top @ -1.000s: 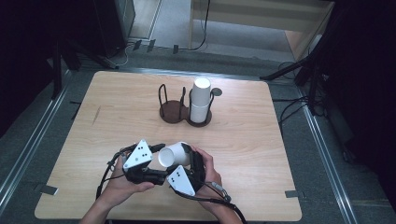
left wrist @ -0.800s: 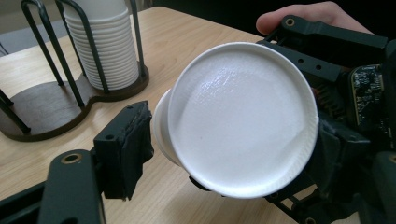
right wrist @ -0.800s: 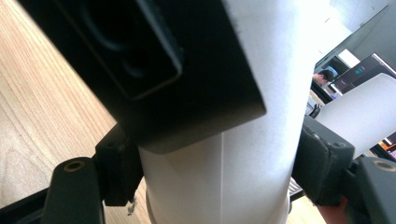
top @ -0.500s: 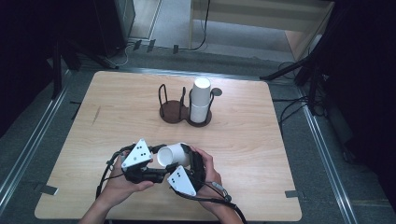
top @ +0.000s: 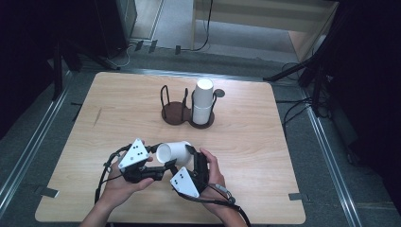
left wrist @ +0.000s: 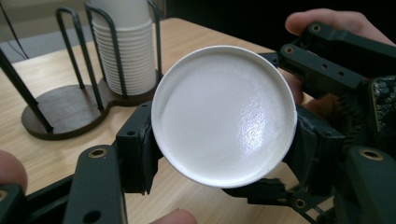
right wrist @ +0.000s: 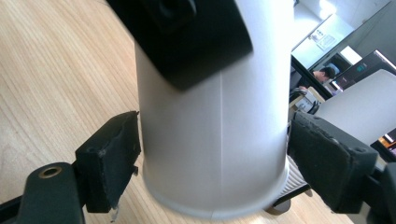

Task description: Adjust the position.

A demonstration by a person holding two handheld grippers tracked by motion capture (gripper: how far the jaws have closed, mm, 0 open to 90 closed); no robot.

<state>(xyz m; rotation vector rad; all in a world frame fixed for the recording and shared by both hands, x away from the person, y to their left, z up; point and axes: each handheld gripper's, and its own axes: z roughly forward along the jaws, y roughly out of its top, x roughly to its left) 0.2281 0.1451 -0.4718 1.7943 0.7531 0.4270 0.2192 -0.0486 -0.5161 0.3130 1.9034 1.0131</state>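
Note:
A white paper cup [top: 176,152] lies on its side above the table's near edge, between both grippers. My left gripper [top: 163,166] reaches in from the left; its jaws have just been closing and now press on the cup [left wrist: 224,121] near its round end, which faces that camera. My right gripper [top: 188,158] comes from below; its jaws have just been opening, and its pads [right wrist: 109,158] stand beside the cup wall [right wrist: 210,130] without squeezing it. A dark two-bay holder [top: 172,116] stands mid-table, with a stack of white cups [top: 203,101] in its right bay.
The holder's left bay [left wrist: 60,107] has bare wire posts. A small dark disc [top: 219,93] lies behind the stack. Bare wood stretches left and right of the hands. Metal rails [top: 28,151] run along the table's sides.

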